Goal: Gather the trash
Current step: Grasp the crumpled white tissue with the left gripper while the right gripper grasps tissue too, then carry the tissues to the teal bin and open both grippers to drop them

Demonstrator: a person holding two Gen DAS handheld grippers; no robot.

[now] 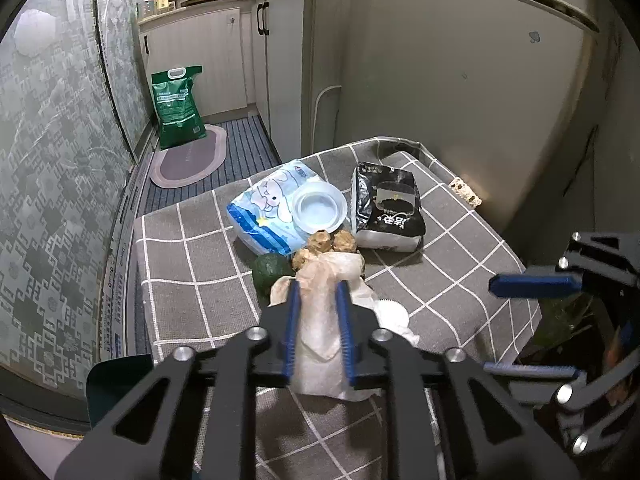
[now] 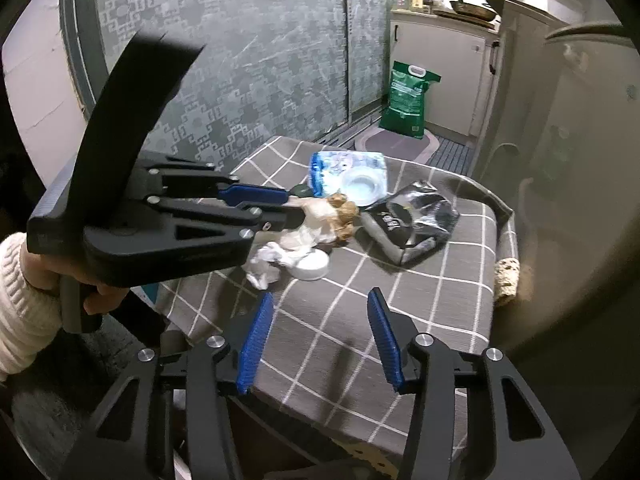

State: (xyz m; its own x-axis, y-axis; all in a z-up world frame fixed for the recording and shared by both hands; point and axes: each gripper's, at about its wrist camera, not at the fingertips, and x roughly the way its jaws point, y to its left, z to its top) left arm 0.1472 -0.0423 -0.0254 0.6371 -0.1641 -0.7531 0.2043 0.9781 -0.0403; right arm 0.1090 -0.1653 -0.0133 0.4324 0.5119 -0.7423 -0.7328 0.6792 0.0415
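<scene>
My left gripper [image 1: 318,286] is shut on a crumpled, stained paper napkin [image 1: 320,344] and holds it over the checked tablecloth [image 1: 192,264]. From the right wrist view the left gripper [image 2: 294,208] holds the napkin [image 2: 316,210] just above the table. Beyond it lie brown husk-like scraps [image 1: 326,242], a dark green avocado [image 1: 272,270], white tissue [image 2: 264,262] and a small white lid [image 2: 312,266]. My right gripper [image 2: 320,312] is open and empty over the table's near edge; it shows at the right of the left wrist view [image 1: 532,324].
A blue tissue pack [image 1: 272,208] with a clear plastic lid [image 1: 320,208] on it and a black wipes pack [image 1: 386,208] lie at the table's far side. A fridge [image 1: 460,80] stands to the right. A green bag [image 1: 178,106] stands on the floor by a patterned glass door [image 1: 52,180].
</scene>
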